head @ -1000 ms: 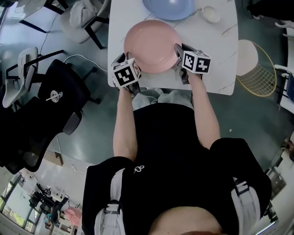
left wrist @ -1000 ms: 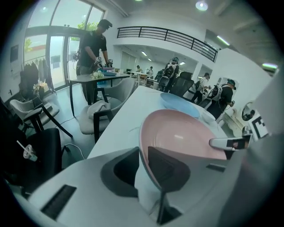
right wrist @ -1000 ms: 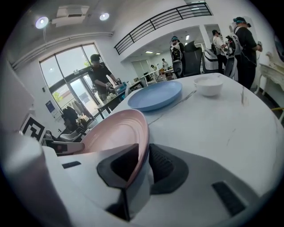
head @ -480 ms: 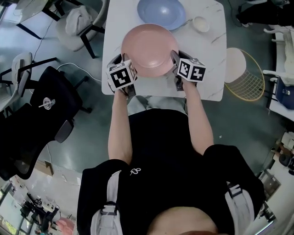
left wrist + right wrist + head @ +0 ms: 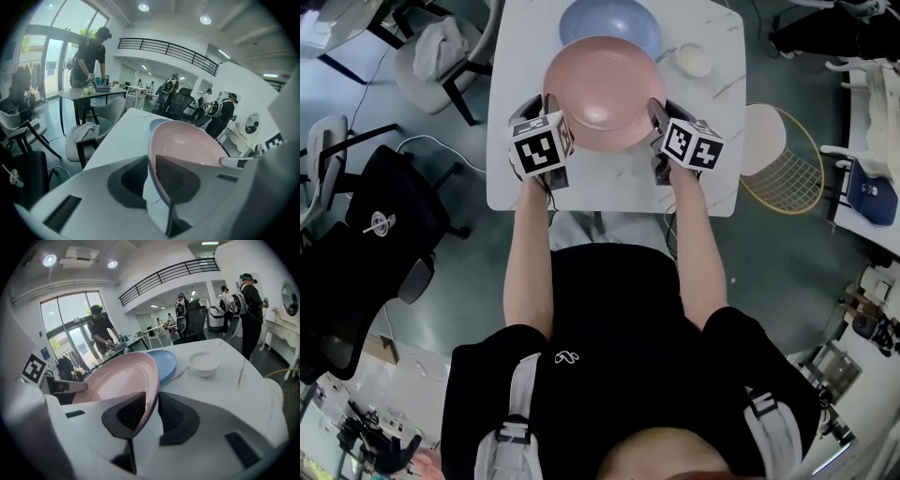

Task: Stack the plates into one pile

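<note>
Head view: pink plate [image 5: 602, 92] face up

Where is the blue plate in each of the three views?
Head view: the blue plate is at top centre, partly hidden by the pink plate.
Left gripper view: a thin sliver of the blue plate shows behind the pink plate's left rim.
Right gripper view: the blue plate is near the centre, just right of the pink plate.
Shared landmark: the pink plate.

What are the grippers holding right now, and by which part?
The pink plate, by its rim: left gripper on its left edge, right gripper on its right edge. The left's jaws have just been closing on it.
</note>
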